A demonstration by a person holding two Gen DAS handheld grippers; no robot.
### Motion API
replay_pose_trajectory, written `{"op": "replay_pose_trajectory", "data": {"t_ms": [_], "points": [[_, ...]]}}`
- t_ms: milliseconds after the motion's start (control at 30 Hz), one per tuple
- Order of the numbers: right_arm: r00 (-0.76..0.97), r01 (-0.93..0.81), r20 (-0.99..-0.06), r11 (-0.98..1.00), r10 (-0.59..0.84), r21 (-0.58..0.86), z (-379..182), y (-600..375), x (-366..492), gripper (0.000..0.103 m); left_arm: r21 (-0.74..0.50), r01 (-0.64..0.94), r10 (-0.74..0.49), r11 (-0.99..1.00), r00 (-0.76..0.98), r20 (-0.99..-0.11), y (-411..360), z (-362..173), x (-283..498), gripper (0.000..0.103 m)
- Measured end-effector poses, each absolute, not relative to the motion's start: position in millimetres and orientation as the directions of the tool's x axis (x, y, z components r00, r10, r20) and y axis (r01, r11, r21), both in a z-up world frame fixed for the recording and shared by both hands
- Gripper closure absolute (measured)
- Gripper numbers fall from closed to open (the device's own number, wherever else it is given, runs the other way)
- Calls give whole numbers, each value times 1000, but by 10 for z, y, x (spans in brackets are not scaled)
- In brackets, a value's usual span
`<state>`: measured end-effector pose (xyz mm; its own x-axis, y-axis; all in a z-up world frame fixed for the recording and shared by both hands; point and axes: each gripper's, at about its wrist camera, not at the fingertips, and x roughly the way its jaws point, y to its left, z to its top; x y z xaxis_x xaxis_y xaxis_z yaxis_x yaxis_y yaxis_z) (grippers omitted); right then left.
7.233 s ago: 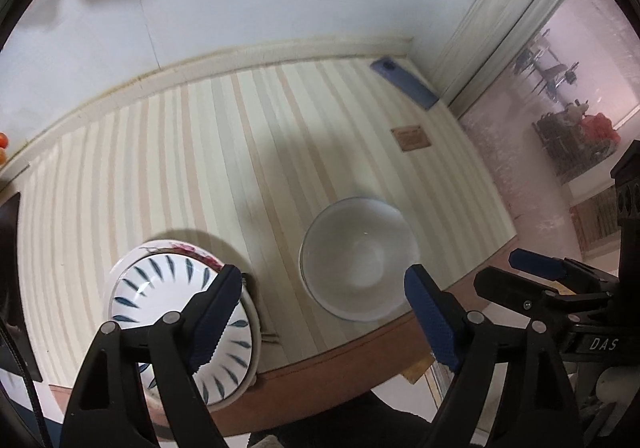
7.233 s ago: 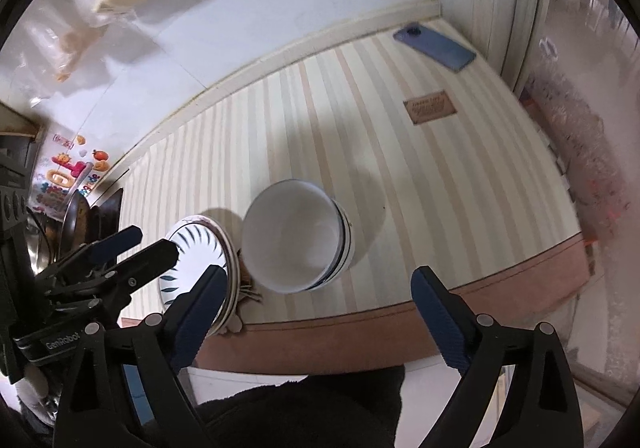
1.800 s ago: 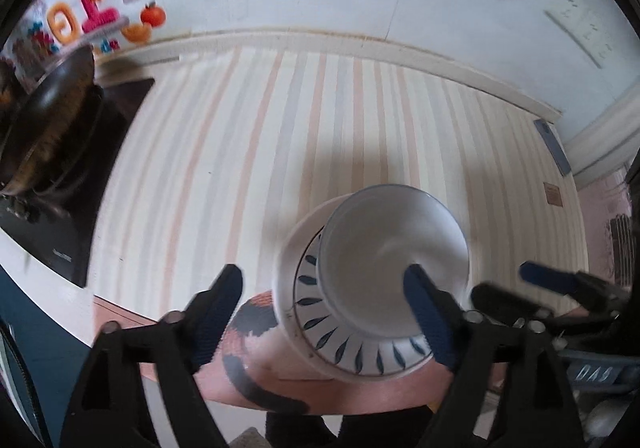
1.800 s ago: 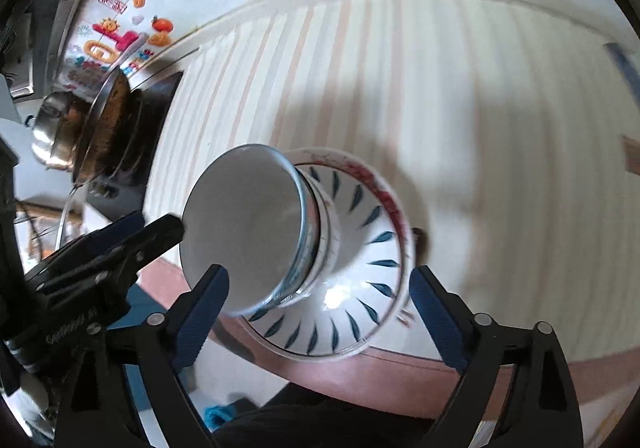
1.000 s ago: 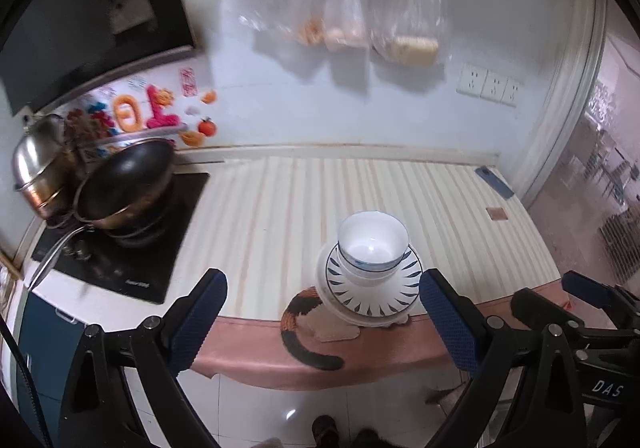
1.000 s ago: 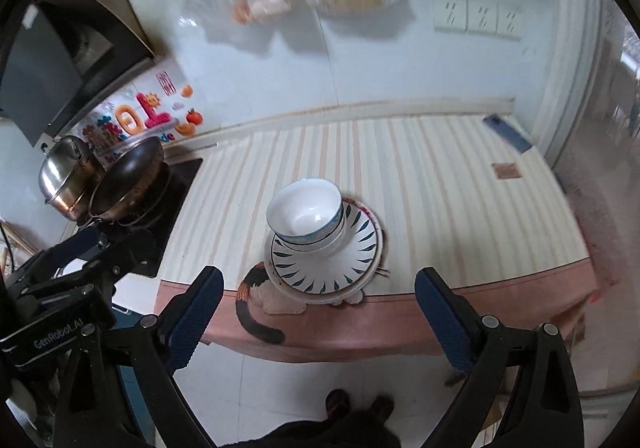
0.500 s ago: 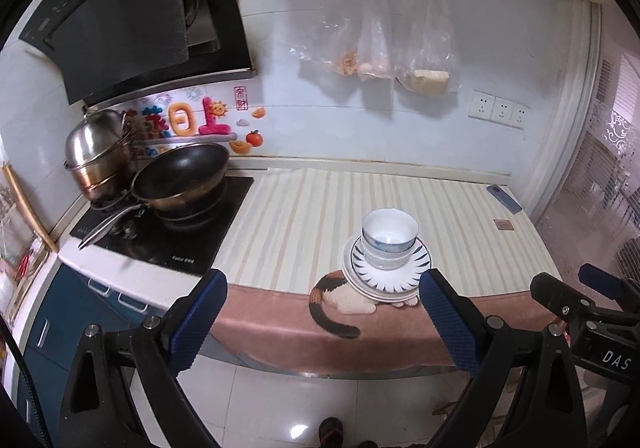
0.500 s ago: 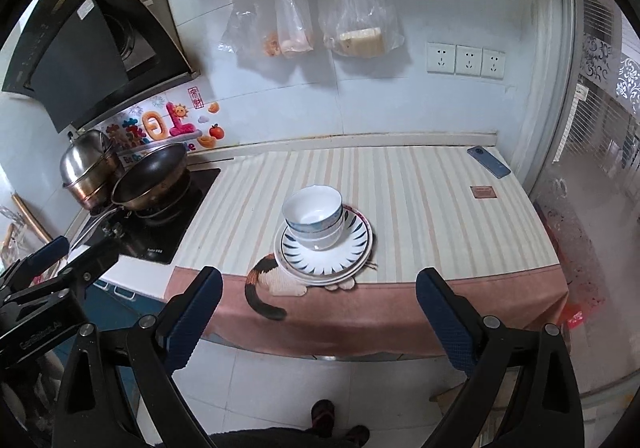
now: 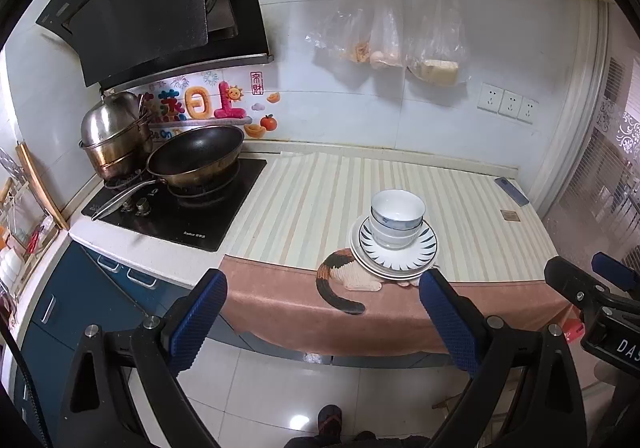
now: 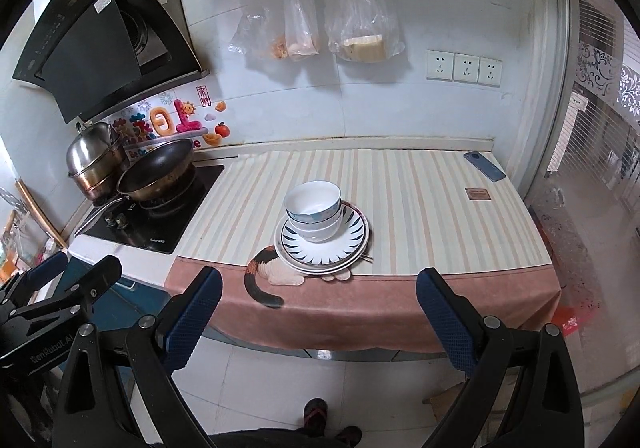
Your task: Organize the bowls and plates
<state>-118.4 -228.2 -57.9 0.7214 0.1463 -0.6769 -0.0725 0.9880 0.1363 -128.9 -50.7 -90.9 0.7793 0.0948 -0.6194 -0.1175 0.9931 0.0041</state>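
- Left wrist view: the left gripper (image 9: 322, 322) is spread wide with nothing between its blue pads, held out over the floor in front of the counter.
- The stacked bowls (image 9: 397, 218) sit well beyond that gripper, up on the counter and a little toward its right finger, apart from both fingers.
- Two bowls are nested, upright, and they rest on the stacked plates (image 9: 394, 254), whose top plate has a ring of dark leaf marks.
- The plates stand near the front edge of the striped tablecloth (image 9: 320, 200), partly covering a cat picture (image 9: 344, 280) printed on its pink border.
- Right wrist view: the right gripper (image 10: 318, 314) is likewise spread and holds nothing, hanging over the tiled floor short of the counter.
- From this side the stacked bowls (image 10: 314, 216) lie ahead, between the lines of its two fingers but far off, touching neither; the stacked plates (image 10: 322, 246) are under them.
- A wok (image 10: 156, 170) and a steel pot (image 10: 94, 156) stand on the black hob at the left, well apart from the dishes.
- A blue phone (image 10: 484, 166) lies at the far right corner of the cloth.
- Plastic bags (image 10: 332, 20) hang on the wall above.
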Motion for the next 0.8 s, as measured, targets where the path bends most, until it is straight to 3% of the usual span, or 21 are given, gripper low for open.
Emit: {"op": "replay_pose_trajectory", "data": {"t_ms": [800], "points": [[725,-76,-672,987,152,141,-561,-2295,-1177,3,17,-116,102,993,790,-605,-548,-845,-1367,4]]}}
